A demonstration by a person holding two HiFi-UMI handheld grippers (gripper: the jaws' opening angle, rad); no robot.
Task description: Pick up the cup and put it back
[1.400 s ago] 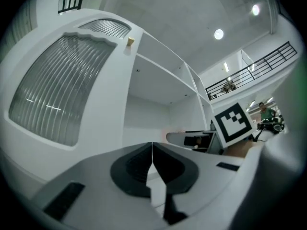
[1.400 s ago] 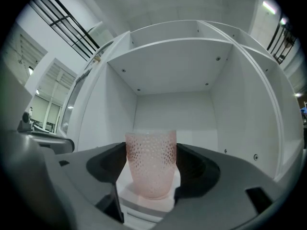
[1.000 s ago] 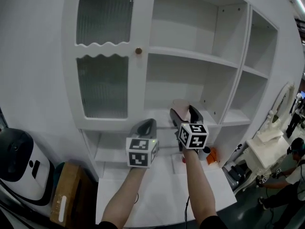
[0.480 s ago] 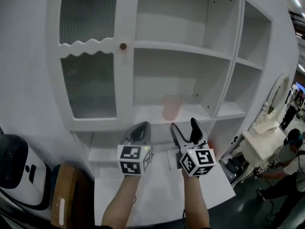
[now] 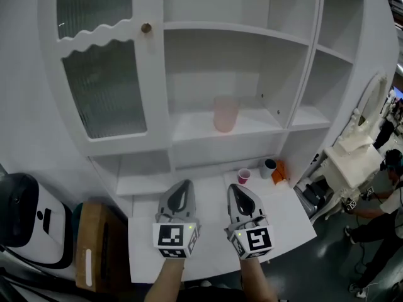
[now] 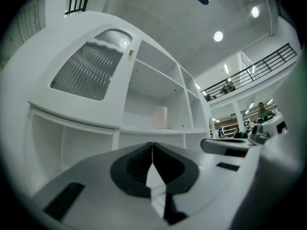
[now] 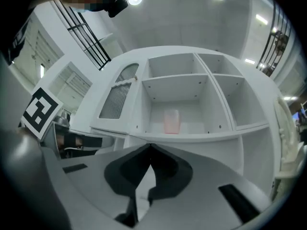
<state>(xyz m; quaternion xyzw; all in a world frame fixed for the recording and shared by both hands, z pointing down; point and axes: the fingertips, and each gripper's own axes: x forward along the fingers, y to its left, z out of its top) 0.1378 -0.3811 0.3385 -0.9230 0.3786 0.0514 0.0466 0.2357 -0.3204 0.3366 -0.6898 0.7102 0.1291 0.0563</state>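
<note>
A pale pink translucent cup (image 5: 225, 113) stands upright on the middle shelf of the white cabinet (image 5: 189, 128); it also shows as the cup (image 6: 159, 117) in the left gripper view and as the cup (image 7: 171, 121) in the right gripper view. Both grippers are drawn back well below it, over the white table. My left gripper (image 5: 178, 197) is shut with nothing between its jaws. My right gripper (image 5: 241, 197) is shut too, jaws together and empty. The jaw tips meet at the left gripper (image 6: 152, 143) and at the right gripper (image 7: 150, 146).
A small pink cup (image 5: 244, 176), a dark cup (image 5: 269, 167) and an orange object (image 5: 279, 171) stand on the white table (image 5: 214, 244) by the cabinet's base. A glass cabinet door with a knob (image 5: 146, 27) is at the left. A white machine (image 5: 25, 219) and a cardboard box (image 5: 94, 247) sit on the left.
The right gripper let go of the pink cup on the shelf, drew back toward me and shut. The left gripper drew back too. The view tilted down.
</note>
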